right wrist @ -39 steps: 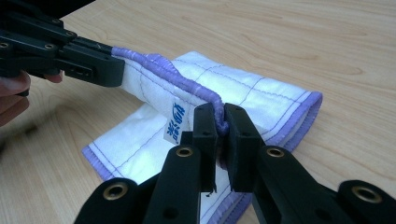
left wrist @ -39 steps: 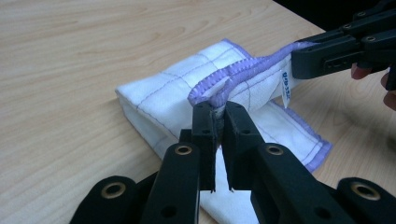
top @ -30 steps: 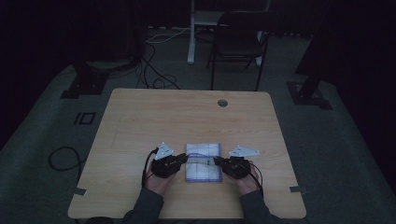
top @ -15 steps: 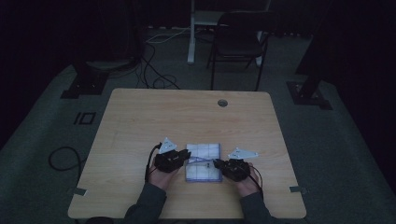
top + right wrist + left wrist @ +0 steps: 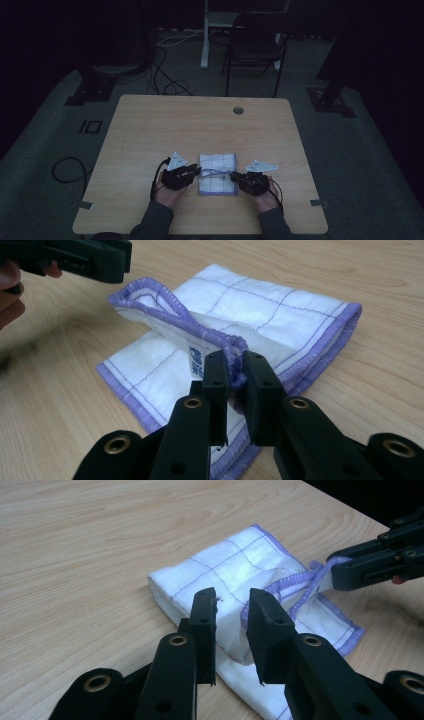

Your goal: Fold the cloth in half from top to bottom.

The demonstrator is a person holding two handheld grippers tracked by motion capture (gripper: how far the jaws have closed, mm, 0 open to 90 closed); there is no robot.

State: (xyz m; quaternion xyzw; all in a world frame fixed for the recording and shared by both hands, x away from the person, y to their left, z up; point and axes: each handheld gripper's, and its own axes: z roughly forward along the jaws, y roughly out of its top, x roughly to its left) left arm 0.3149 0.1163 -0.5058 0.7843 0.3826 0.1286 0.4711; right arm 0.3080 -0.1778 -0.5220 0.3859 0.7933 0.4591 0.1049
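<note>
A white folded cloth (image 5: 217,162) with thin grid lines and a purple hem lies near the table's front edge. My left gripper (image 5: 197,171) is at its left edge. In the left gripper view its jaws (image 5: 232,615) have just been opening and stand apart, with the cloth (image 5: 225,575) behind them and nothing pinched. My right gripper (image 5: 232,175) is at the cloth's right edge. Its jaws (image 5: 235,372) have eased open slightly but still pinch the purple hem (image 5: 170,310) and hold that strand raised off the cloth. The right gripper (image 5: 365,562) also shows far off in the left gripper view.
The wooden table (image 5: 200,125) has a round cable hole (image 5: 238,110) near its far edge. Behind it stand a dark chair (image 5: 255,45) and a desk leg, with cables (image 5: 165,75) on the floor. A person's hands and sleeves come in at the bottom.
The left hand has shifted slightly at the cloth's left edge. The right hand has kept still. The cloth stays in place.
</note>
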